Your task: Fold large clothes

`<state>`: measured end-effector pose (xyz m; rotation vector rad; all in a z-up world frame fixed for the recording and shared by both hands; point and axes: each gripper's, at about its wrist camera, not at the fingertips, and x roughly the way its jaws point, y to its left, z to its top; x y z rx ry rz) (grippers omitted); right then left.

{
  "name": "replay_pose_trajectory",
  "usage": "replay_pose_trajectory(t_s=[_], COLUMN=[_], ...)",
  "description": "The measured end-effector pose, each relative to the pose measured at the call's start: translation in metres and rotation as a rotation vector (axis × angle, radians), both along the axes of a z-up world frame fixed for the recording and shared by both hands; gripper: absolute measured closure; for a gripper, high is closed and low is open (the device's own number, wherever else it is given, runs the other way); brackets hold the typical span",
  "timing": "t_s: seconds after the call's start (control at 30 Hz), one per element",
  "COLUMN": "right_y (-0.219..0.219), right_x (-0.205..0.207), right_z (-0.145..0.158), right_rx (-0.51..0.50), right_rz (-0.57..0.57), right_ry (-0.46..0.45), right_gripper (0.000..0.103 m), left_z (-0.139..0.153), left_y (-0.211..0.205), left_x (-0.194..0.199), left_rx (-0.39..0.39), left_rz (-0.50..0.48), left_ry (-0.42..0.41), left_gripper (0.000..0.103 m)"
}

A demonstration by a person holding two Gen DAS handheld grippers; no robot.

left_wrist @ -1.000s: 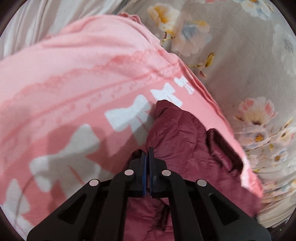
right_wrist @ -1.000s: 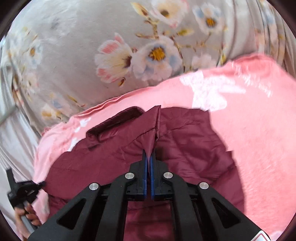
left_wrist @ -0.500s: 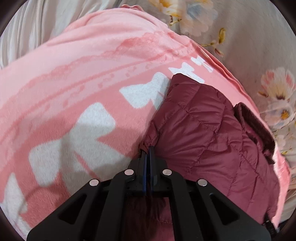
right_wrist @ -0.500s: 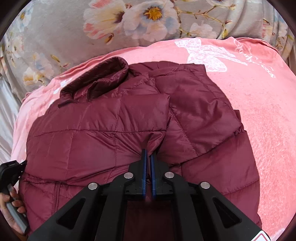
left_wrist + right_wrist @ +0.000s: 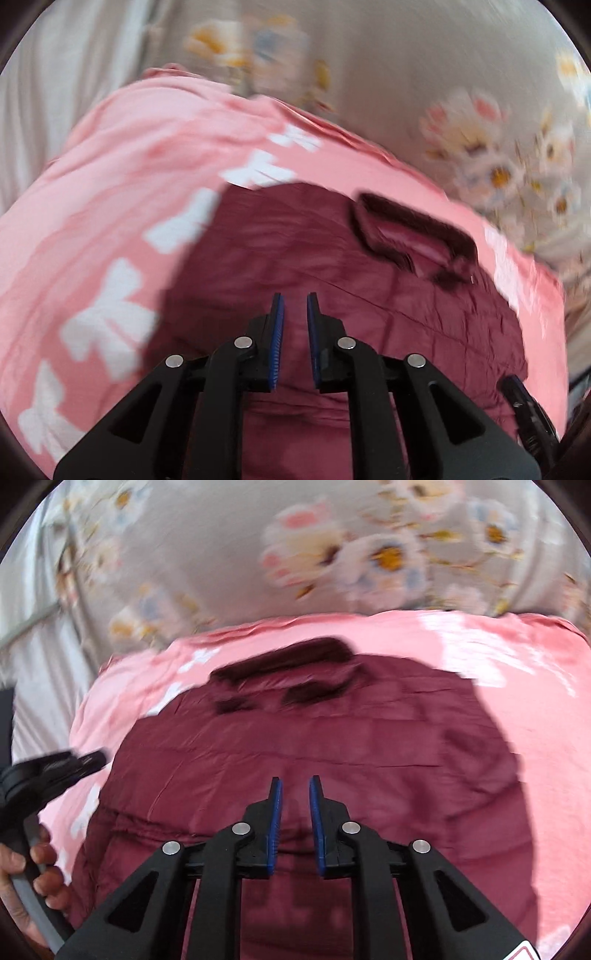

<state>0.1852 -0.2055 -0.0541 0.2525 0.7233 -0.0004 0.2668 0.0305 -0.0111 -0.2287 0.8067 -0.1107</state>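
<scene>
A maroon quilted jacket (image 5: 332,280) lies flat on a pink blanket, collar (image 5: 413,232) at the far side. In the right wrist view the jacket (image 5: 332,746) fills the middle, collar (image 5: 288,664) away from me. My left gripper (image 5: 295,299) is open and empty, held above the jacket's near part. My right gripper (image 5: 295,782) is open and empty above the jacket too. The left gripper also shows at the left edge of the right wrist view (image 5: 55,771), with the hand holding it. Both views are blurred by motion.
The pink blanket (image 5: 110,206) with white bow prints lies on a grey floral bedsheet (image 5: 443,74). In the right wrist view the blanket (image 5: 535,738) runs right and the sheet (image 5: 221,554) lies beyond. The other gripper's tip (image 5: 528,410) shows at lower right.
Both grippers were shut on folds of the jacket; both have opened and let go. The jacket now lies flatter, and both grippers have pulled back and up.
</scene>
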Motion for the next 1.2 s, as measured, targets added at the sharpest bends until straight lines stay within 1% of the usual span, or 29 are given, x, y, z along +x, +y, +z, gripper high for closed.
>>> replay_pose_trajectory(t_s=[0.07, 0.17, 0.3, 0.43, 0.53, 0.63, 0.67, 0.73, 0.8, 0.83, 0.87, 0.9, 0.93, 0.97, 1.0, 1.03, 1.07, 1.13, 1.2], right_y=[0.008, 0.016, 0.011, 0.011, 0.01, 0.004, 0.002, -0.004, -0.012, -0.018, -0.026, -0.033, -0.041, -0.047, -0.052, -0.058, -0.061, -0.073, -0.08], right_x=[0.007, 0.01, 0.014, 0.015, 0.014, 0.013, 0.012, 0.004, 0.001, 0.001, 0.004, 0.01, 0.018, 0.025, 0.032, 0.041, 0.048, 0.069, 0.087], right_z=[-0.01, -0.025, -0.039, -0.045, -0.046, -0.044, -0.042, -0.028, -0.012, -0.003, 0.008, 0.015, 0.022, 0.026, 0.029, 0.031, 0.031, 0.027, 0.023], right_rx=[-0.004, -0.01, 0.019, 0.035, 0.042, 0.082, 0.092, 0.099, 0.104, 0.119, 0.148, 0.178, 0.21, 0.223, 0.228, 0.237, 0.246, 0.306, 0.362], right_rz=[0.023, 0.04, 0.043, 0.041, 0.042, 0.05, 0.053, 0.052, 0.037, 0.027, 0.018, 0.013, -0.001, -0.019, -0.035, -0.054, -0.067, -0.096, -0.116], right_ry=[0.034, 0.083, 0.133, 0.144, 0.146, 0.15, 0.15, 0.121, 0.08, 0.059, 0.041, 0.029, 0.015, 0.005, -0.004, -0.008, -0.006, 0.001, 0.003], right_gripper=[0.091, 0.091, 0.094, 0.095, 0.095, 0.095, 0.095, 0.093, 0.088, 0.085, 0.084, 0.084, 0.084, 0.084, 0.084, 0.084, 0.082, 0.082, 0.082], left_z=[-0.015, -0.038, -0.059, -0.067, -0.07, -0.07, -0.068, -0.061, -0.052, -0.043, -0.035, -0.028, -0.02, -0.015, -0.01, -0.005, -0.004, -0.005, -0.012], left_y=[-0.023, -0.037, -0.041, -0.043, -0.047, -0.048, -0.047, -0.039, -0.031, -0.026, -0.023, -0.022, -0.022, -0.023, -0.025, -0.029, -0.032, -0.038, -0.04], left_x=[0.006, 0.007, 0.005, 0.005, 0.005, 0.003, 0.003, 0.004, 0.006, 0.008, 0.01, 0.014, 0.02, 0.025, 0.031, 0.039, 0.045, 0.062, 0.08], left_rx=[0.026, 0.044, 0.083, 0.11, 0.141, 0.158, 0.149, 0.095, 0.038, 0.001, -0.03, -0.064, -0.111, -0.148, -0.177, -0.208, -0.218, -0.236, -0.269], left_rz=[-0.038, -0.058, -0.059, -0.068, -0.072, -0.072, -0.073, -0.072, -0.068, -0.059, -0.055, -0.055, -0.058, -0.06, -0.058, -0.055, -0.053, -0.04, -0.027], left_ry=[0.036, 0.084, 0.095, 0.099, 0.087, 0.073, 0.073, 0.087, 0.089, 0.075, 0.065, 0.057, 0.048, 0.042, 0.036, 0.03, 0.028, 0.031, 0.059], left_gripper=[0.091, 0.091, 0.092, 0.091, 0.091, 0.091, 0.091, 0.091, 0.091, 0.091, 0.089, 0.081, 0.07, 0.065, 0.063, 0.063, 0.062, 0.062, 0.062])
